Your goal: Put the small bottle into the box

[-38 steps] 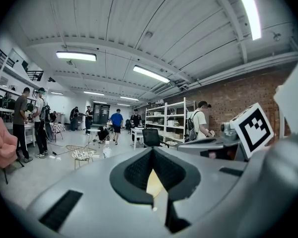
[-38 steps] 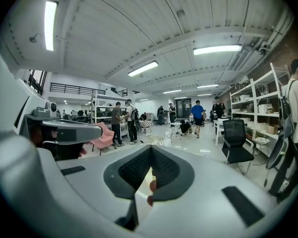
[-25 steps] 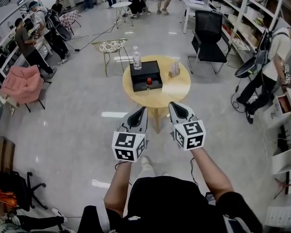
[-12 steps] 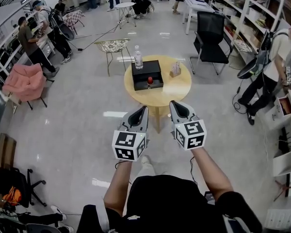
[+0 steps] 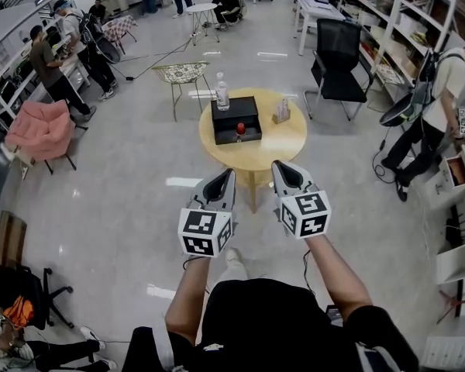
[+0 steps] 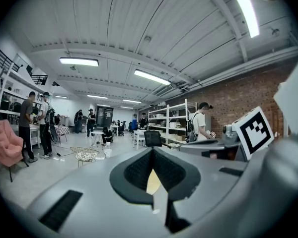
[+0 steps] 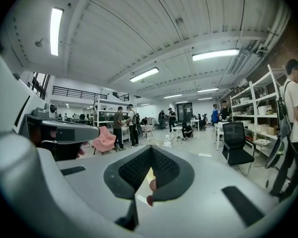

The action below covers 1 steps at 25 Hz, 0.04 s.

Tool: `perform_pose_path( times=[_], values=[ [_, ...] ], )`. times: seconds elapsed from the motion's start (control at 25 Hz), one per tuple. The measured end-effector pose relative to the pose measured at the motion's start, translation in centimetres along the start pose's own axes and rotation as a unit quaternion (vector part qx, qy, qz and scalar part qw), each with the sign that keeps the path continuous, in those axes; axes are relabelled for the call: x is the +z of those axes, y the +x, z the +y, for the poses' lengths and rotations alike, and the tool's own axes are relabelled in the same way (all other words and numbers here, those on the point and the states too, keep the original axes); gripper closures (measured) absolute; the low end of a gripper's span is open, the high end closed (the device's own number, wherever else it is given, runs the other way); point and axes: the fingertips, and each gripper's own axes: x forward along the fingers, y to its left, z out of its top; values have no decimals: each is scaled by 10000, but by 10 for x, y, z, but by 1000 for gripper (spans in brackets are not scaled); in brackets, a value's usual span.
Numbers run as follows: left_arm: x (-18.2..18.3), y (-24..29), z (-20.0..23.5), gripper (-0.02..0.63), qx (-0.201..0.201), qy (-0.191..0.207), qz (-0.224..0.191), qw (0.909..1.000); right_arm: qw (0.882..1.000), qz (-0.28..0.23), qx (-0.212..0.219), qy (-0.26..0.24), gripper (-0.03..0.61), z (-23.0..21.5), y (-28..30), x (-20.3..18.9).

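Marker cubes (image 5: 205, 233) on both tongs are showing black-and-white square patterns. Versus a second ago, the round wooden desk (image 5: 283, 142) is sitting slightly further right in the head view and the people in the background are shifting. Both tongs are keeping their place. Left tongs (image 5: 230, 173) and right tongs (image 5: 277, 166) are hovering well short of the desk, each pressed together, pinching nothing. Small red-topped bottle (image 5: 239, 129) is standing at the front edge of the black box (image 5: 234, 113). Clear water bottle (image 5: 222, 93) is standing just behind it.
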Motion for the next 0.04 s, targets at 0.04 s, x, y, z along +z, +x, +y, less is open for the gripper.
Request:
perform_pose_path(
  times=[0.04],
  values=[
    [0,0,0,603,3,5,-1,10000,10000,-3,0,3,577,0,0,0]
  ],
)
